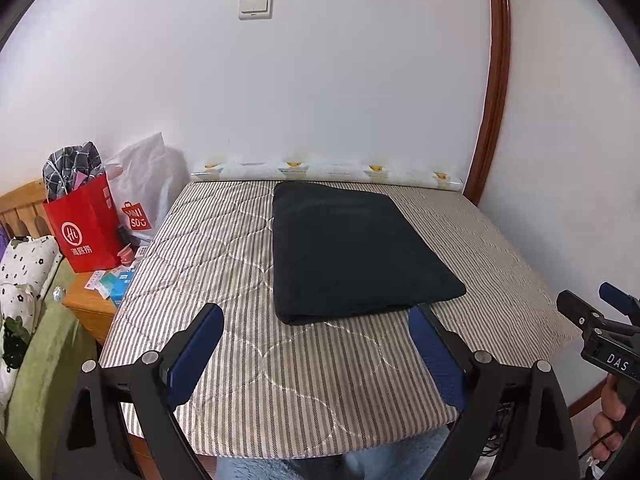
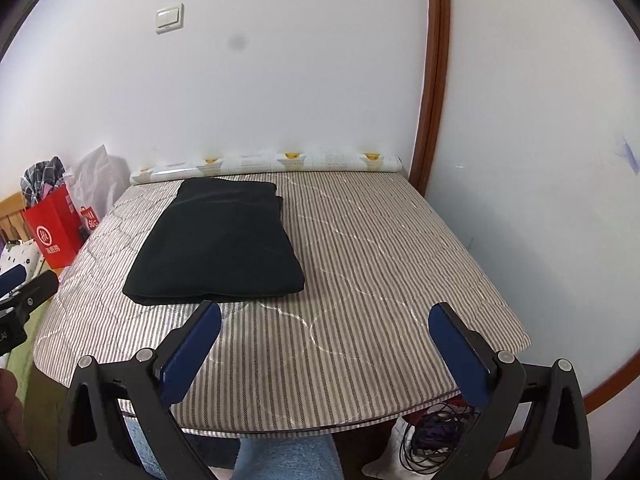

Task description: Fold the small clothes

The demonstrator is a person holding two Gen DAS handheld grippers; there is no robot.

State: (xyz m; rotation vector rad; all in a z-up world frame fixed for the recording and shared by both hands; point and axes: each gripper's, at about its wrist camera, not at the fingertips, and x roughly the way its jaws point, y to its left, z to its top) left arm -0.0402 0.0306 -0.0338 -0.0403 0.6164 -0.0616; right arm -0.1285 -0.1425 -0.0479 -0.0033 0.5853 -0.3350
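Observation:
A dark folded garment (image 1: 352, 250) lies flat as a neat rectangle on the striped quilted table cover (image 1: 224, 256), towards the far side. In the right wrist view the same garment (image 2: 218, 244) sits left of centre on the cover (image 2: 380, 264). My left gripper (image 1: 316, 320) hovers over the near edge of the table, open, nothing between its blue pads, just short of the garment's near edge. My right gripper (image 2: 324, 318) is open too, empty, to the right of the garment's near corner. The right gripper (image 1: 600, 300) also shows at the left wrist view's right edge.
A red paper bag (image 1: 86, 228) stuffed with checked cloth and a white bag (image 1: 144, 184) stand on a wooden stand at the left. A patterned roll (image 1: 324, 170) lies along the wall. Cables (image 2: 432, 440) lie under the table; a wooden door frame (image 1: 494, 92) rises at right.

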